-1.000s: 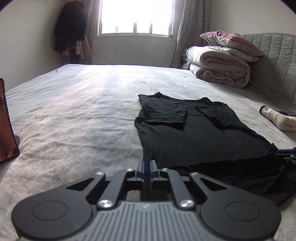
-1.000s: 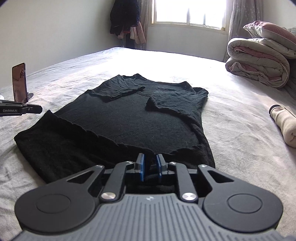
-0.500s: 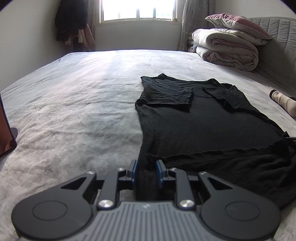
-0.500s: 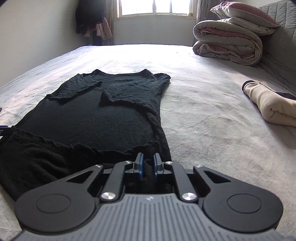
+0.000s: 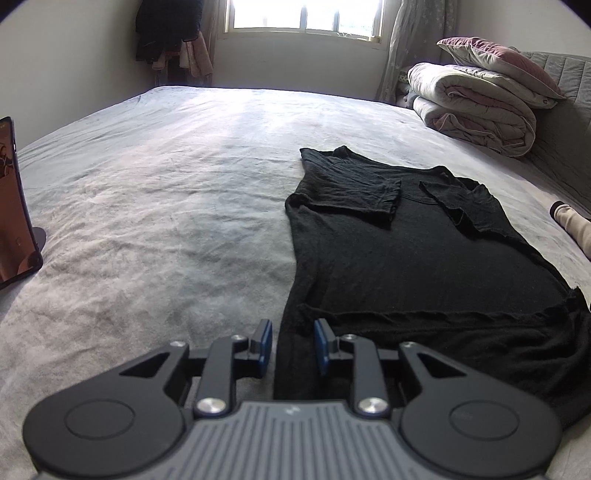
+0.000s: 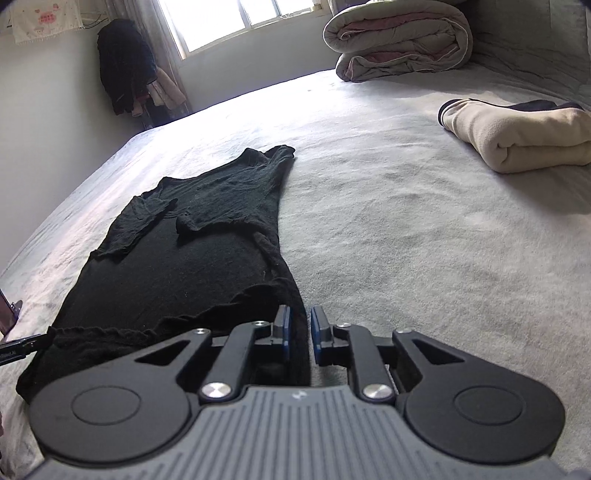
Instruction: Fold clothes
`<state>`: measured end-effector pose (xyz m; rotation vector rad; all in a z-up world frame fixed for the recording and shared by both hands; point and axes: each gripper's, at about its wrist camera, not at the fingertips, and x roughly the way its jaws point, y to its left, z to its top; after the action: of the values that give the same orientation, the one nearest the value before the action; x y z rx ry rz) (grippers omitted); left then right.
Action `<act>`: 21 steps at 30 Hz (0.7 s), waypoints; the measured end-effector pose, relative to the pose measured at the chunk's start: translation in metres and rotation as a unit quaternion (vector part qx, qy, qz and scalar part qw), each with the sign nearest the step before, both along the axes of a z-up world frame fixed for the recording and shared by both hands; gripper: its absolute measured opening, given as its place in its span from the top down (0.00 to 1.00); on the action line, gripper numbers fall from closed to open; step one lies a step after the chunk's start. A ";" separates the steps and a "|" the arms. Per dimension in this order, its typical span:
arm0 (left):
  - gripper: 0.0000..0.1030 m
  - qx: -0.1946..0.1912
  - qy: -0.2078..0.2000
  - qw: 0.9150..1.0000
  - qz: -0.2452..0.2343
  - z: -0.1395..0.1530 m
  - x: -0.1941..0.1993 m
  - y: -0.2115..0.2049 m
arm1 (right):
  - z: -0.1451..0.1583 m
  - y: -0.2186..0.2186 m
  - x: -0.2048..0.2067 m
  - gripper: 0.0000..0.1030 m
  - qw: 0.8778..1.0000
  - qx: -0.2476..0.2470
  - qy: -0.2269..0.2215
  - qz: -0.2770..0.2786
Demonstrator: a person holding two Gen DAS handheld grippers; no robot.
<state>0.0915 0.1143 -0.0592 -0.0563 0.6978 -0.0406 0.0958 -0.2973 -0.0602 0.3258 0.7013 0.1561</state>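
On bed (image 5: 155, 206), black shirt (image 5: 424, 258) hem sits btwn both hand-held grippers. Left hand-held gripper (image 5: 292, 345) & right hand-held gripper (image 6: 300, 332) have just been opening, both released. Re-pinch hem corners evenly before folding.

Home bedroom: wide bed (image 5: 166, 192), rolled duvet (image 5: 476, 110) and pillow (image 5: 498, 61), probably coats (image 6: 125, 81) hanging by window (image 5: 299, 16).

Each gripper, left gripper (image 5: 292, 346) and right gripper (image 6: 300, 335), is a black linkage with silver screws and round side discs. A grey ribbed housing sits behind. Blue pads (image 5: 264, 347) line the fingers.
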 end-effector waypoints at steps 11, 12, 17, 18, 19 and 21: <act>0.69 0.011 -0.017 0.999 -0.031 0.006 -0.004 -0.014 | 0.006 0.013 -0.015 0.59 0.999 -0.026 -0.003 0.039; 0.68 0.017 -0.008 0.999 -0.035 0.004 -0.003 -0.016 | 0.005 0.014 -0.016 0.58 0.999 -0.036 0.000 0.037; 0.66 0.011 0.026 0.999 -0.015 0.002 -0.001 -0.002 | 0.002 0.005 -0.021 0.57 0.998 -0.050 0.024 0.029; 0.66 -0.005 0.034 0.999 -0.013 0.003 -0.001 0.004 | 0.004 0.002 -0.022 0.57 0.998 -0.045 0.028 0.027; 0.65 -0.021 0.042 0.999 -0.011 0.005 -0.002 0.010 | 0.005 -0.001 -0.023 0.57 0.998 -0.036 0.036 0.028; 0.65 -0.057 0.065 0.996 -0.010 0.006 -0.003 0.024 | 0.007 -0.009 -0.025 0.57 0.998 -0.012 0.055 0.032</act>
<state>0.0887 0.1382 -0.0529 -0.1621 0.8249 -0.0967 0.0708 -0.3064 -0.0532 0.2900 0.8222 0.1915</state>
